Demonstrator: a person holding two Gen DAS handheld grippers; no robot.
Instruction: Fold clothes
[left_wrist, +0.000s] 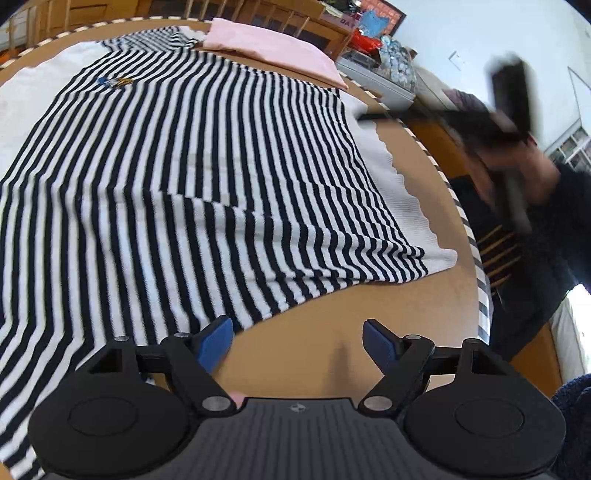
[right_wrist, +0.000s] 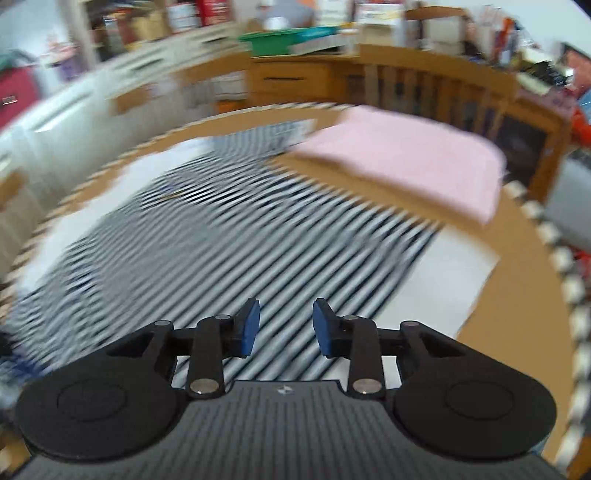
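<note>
Saw a black-and-white striped shirt spread out flat on a round brown table. Saw a white cloth under it, with a wavy edge poking out on the right side. Spotted a small blue and yellow badge on the far part of the shirt. Found a folded pink cloth at the far end of the table, just beside the top of the shirt.

Held the left tongs wide open, low over the near edge of the table. Found nothing between the blue pads, only bare brown table. Saw the left pad right at the near edge of the shirt; could not tell if touching or not.

Held the right tongs above the shirt, with only a narrow gap between the blue pads. Gripped nothing there; saw just stripes through the gap. Saw the pink cloth ahead and to the right. Looked very blurry in the right wrist view.

Saw the right tongs from the left side too, as a dark smear off past the right edge of the table, with a blurry hand on it.
</note>
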